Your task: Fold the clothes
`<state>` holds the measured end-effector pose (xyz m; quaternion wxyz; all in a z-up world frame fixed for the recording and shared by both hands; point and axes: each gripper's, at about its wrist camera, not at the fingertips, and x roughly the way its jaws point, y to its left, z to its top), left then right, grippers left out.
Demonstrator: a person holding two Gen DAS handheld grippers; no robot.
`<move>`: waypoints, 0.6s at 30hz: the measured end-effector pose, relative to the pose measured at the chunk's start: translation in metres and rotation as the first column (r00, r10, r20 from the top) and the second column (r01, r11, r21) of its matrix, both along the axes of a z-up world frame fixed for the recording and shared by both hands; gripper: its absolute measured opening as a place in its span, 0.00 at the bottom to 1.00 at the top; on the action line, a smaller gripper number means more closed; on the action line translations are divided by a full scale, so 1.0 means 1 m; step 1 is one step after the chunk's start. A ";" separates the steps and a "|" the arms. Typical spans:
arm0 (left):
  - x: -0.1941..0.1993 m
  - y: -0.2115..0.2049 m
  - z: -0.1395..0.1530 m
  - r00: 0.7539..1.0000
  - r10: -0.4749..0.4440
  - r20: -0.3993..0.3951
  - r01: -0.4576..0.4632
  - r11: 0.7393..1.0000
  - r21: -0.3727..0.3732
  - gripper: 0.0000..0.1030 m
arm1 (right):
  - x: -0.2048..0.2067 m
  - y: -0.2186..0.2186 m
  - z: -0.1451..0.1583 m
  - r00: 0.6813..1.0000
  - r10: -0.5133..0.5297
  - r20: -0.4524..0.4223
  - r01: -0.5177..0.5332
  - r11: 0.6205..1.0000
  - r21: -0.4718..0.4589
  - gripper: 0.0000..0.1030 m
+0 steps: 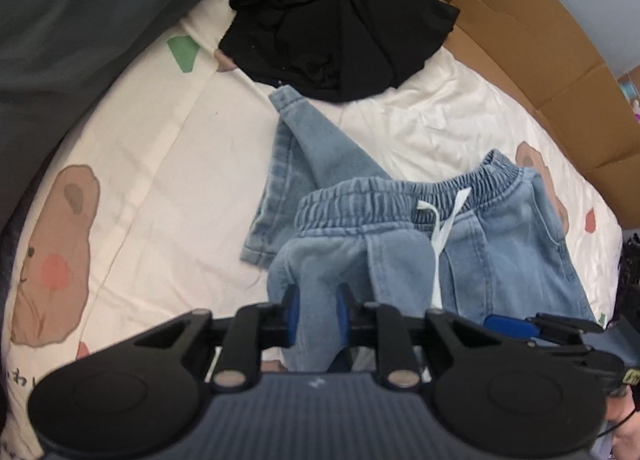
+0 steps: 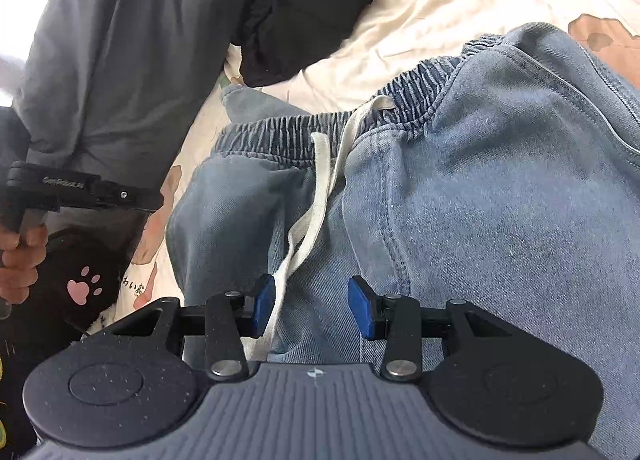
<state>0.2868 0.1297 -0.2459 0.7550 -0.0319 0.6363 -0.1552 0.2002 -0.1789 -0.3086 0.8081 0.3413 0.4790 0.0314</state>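
Denim trousers (image 1: 500,244) are lying on a cream quilt (image 1: 160,179) printed with brown bears, directly ahead of both sets of fingers. In the left wrist view the elastic waistband (image 1: 400,195) is running crosswise, left to right beyond the fingertips, with a white drawstring (image 1: 440,244) hanging from it toward the camera. One leg (image 1: 304,147) is extending away from the waistband, its long axis slanting up and to the left, its hem pointing toward a black garment (image 1: 336,19) heaped well beyond the fingers.

The left gripper (image 1: 318,314) is pinching a raised fold of denim; its blue pads (image 1: 291,314) are pressing on the cloth from both sides.

The right gripper (image 2: 314,310) is standing with its jaws parted over the trouser front. Denim is filling the gap, and the drawstring is passing just beside the left pad (image 2: 264,310); whether the pads are gripping the cloth cannot be told.

Cardboard (image 1: 540,39) is lying past the quilt's far edge.
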 end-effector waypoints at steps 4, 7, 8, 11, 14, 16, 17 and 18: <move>-0.004 0.004 -0.013 1.000 0.009 0.003 -0.010 0.999 0.048 0.20 | 0.002 0.002 -0.001 1.000 0.004 -0.002 -0.004 1.000 -0.003 0.46; -0.006 0.009 -0.029 0.999 0.031 -0.013 -0.030 0.998 0.057 0.20 | 0.002 0.004 -0.002 1.000 0.013 -0.006 -0.013 1.000 -0.010 0.46; -0.007 0.010 -0.034 0.999 0.039 -0.020 -0.038 0.998 0.053 0.20 | 0.001 0.004 -0.003 1.000 0.013 -0.009 -0.014 1.000 -0.012 0.46; -0.010 0.010 -0.046 0.998 0.058 -0.033 -0.056 0.997 0.043 0.20 | -0.001 0.003 -0.007 1.000 0.010 -0.021 -0.010 1.000 -0.012 0.46; -0.012 0.010 -0.050 0.996 0.078 -0.045 -0.077 0.997 0.014 0.20 | -0.003 0.002 -0.009 1.000 0.007 -0.028 -0.007 1.000 -0.015 0.46; -0.013 0.009 -0.052 0.995 0.090 -0.050 -0.090 0.996 0.002 0.21 | -0.004 0.002 -0.010 0.999 0.006 -0.031 -0.006 1.000 -0.016 0.46; -0.013 0.009 -0.054 0.994 0.093 -0.051 -0.093 0.996 0.004 0.22 | -0.004 0.002 -0.010 0.999 0.005 -0.033 -0.006 1.000 -0.016 0.46; -0.013 0.009 -0.055 0.994 0.096 -0.052 -0.096 0.995 0.006 0.23 | -0.004 0.002 -0.010 0.999 0.006 -0.034 -0.006 1.000 -0.017 0.46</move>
